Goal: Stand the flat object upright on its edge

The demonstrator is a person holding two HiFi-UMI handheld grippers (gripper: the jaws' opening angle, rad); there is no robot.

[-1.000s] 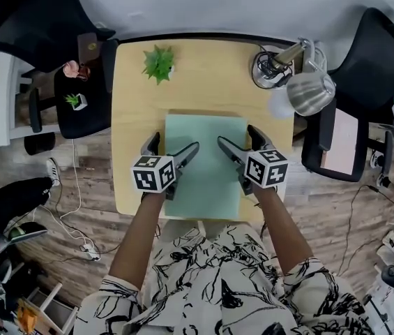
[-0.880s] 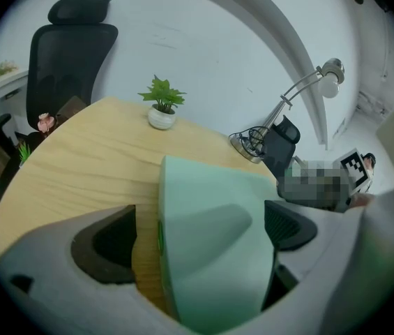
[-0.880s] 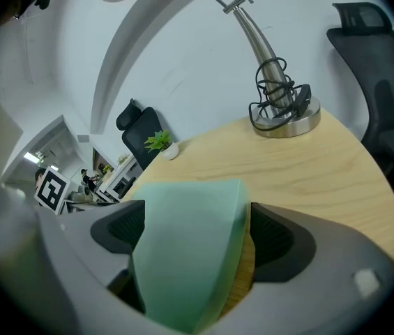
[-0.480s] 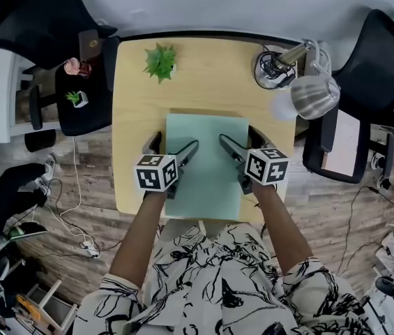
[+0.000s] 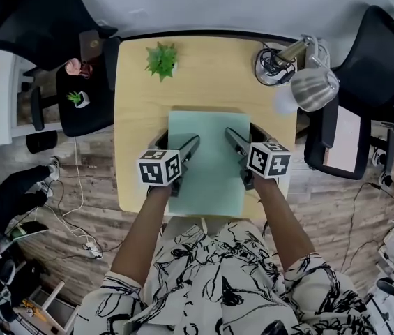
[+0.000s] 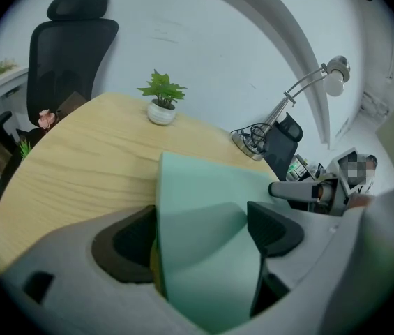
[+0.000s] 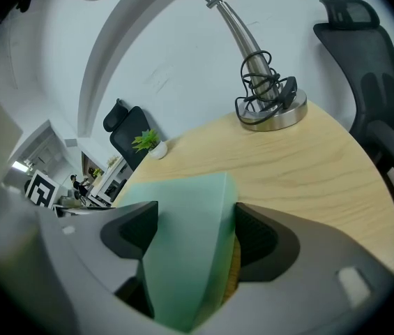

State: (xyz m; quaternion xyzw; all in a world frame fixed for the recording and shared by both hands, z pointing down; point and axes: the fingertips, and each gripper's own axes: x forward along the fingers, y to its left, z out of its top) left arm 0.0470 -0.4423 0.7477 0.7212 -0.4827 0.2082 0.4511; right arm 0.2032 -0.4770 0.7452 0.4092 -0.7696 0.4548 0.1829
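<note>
— What's moved in the last second?
— The left gripper (image 5: pixel 177 142) and right gripper (image 5: pixel 241 131) edged toward the potted plant (image 5: pixel 162 60), jaws narrower and closing now.
— Gripping anything?
— Not clamped yet. Each straddles a side edge of the green board (image 5: pixel 207 176).
— And the board?
— Flat on the table (image 5: pixel 137 96), nearer the person than the plant.

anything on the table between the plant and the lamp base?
No. Head view shows only bare tabletop between the potted plant and the lamp base.
</note>
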